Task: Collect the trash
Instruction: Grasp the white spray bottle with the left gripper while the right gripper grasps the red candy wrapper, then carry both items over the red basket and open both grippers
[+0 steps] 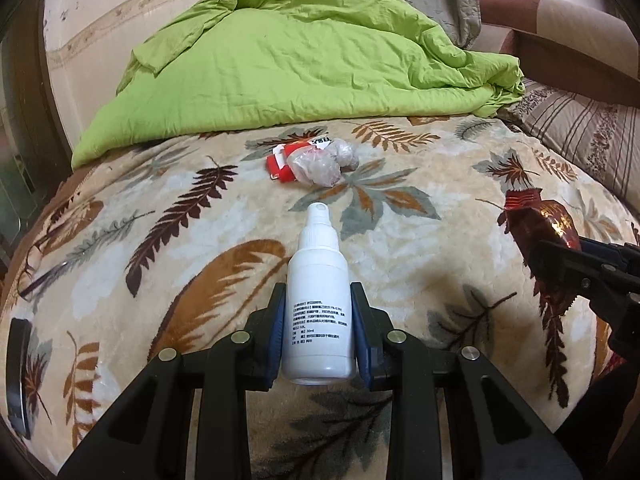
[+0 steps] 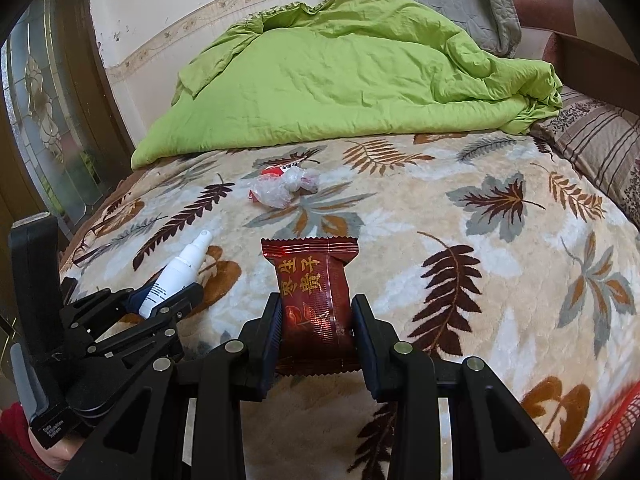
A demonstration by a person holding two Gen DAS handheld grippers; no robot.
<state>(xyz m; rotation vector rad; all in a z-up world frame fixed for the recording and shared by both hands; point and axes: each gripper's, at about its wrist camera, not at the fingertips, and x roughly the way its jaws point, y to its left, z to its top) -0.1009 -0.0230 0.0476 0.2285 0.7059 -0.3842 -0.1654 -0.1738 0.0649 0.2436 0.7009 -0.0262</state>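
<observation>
Left wrist view shows our left gripper clamped on a white spray bottle above the leaf-print blanket. Our right gripper pinches a dark red snack packet. 1 crumpled plastic wrapper lies beyond, near the green quilt.

A: What's carrying everything?
B: Bed, leaf-print blanket covering it.
A: Lying on it?
B: Green duvet bunching at the far end, crumpled plastic bag sitting against a red wrapper mid-blanket, striped pillow lying at right.
</observation>
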